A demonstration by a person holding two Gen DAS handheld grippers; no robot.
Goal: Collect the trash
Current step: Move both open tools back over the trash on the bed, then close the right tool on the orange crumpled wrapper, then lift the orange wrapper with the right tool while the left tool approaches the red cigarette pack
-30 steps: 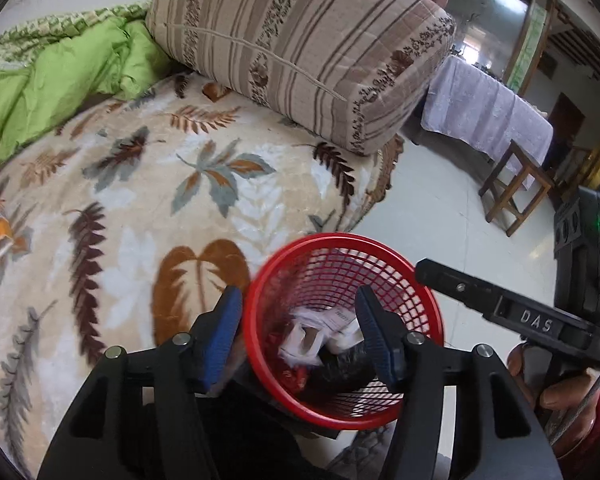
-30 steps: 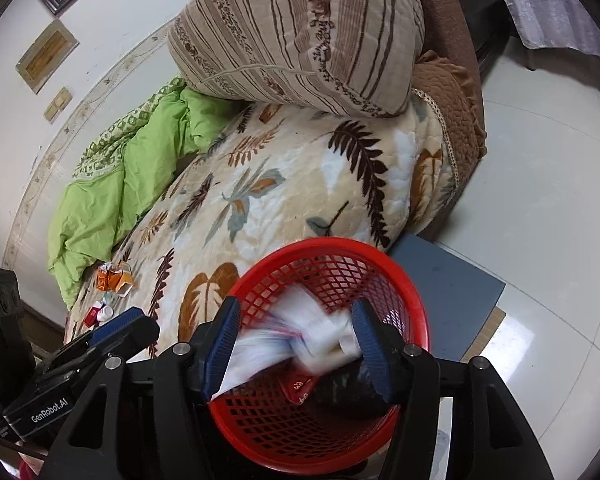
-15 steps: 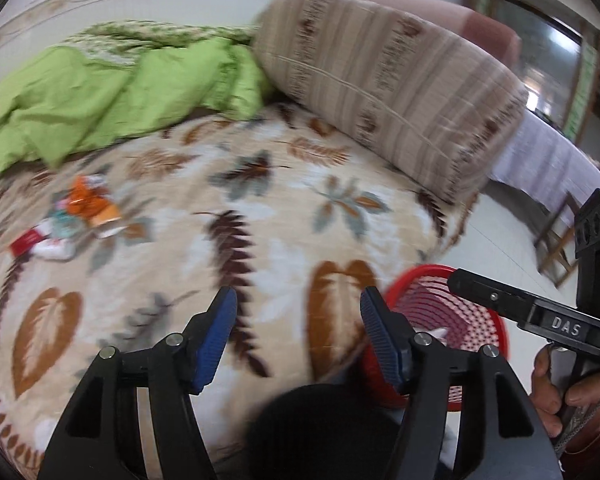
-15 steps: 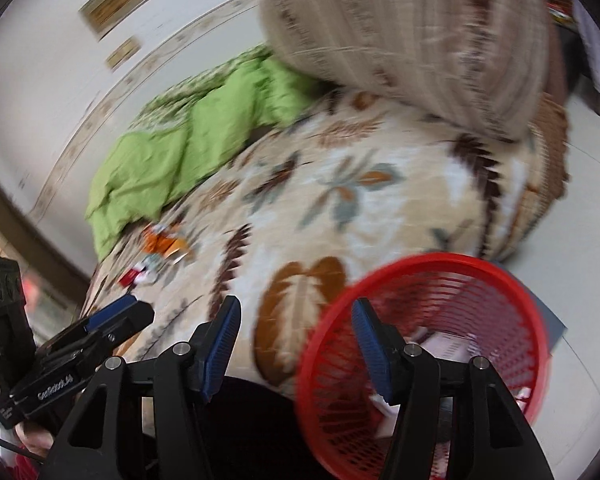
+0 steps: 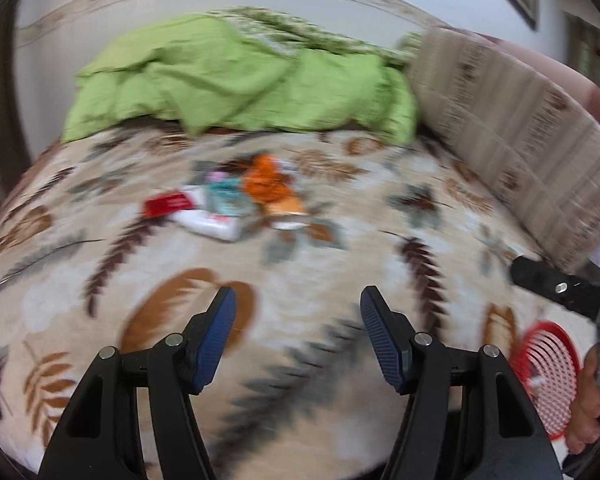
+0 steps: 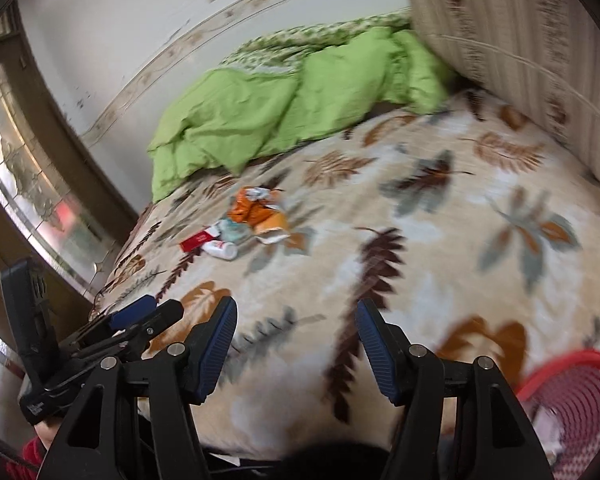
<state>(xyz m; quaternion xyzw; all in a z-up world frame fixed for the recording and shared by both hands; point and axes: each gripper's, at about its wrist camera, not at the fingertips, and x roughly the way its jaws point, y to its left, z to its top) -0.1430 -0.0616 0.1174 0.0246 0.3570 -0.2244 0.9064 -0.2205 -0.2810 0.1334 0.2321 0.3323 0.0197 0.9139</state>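
A small heap of trash lies mid-bed on the leaf-print blanket [image 5: 340, 264]: an orange wrapper [image 5: 266, 182], a red packet [image 5: 166, 204], a white tube [image 5: 212, 224] and a teal scrap [image 5: 226, 196]. The right wrist view shows the same orange wrapper [image 6: 252, 210] and red packet [image 6: 198, 240]. My left gripper [image 5: 298, 292] is open and empty, well short of the heap. My right gripper [image 6: 297, 302] is empty too, its jaws opening over bare blanket. The red mesh basket [image 5: 548, 364] [image 6: 572, 392] with paper inside sits at the lower right.
A crumpled green quilt [image 5: 240, 84] lies behind the trash by the wall. A big striped pillow [image 5: 512, 136] bounds the bed's right side. A person's hand [image 5: 588, 400] shows near the basket. A glazed door [image 6: 28, 168] stands left of the bed.
Both grippers have swung left from above the basket to over the bed. The white paper between the right fingers is gone. The trash heap has come into the middle of view.
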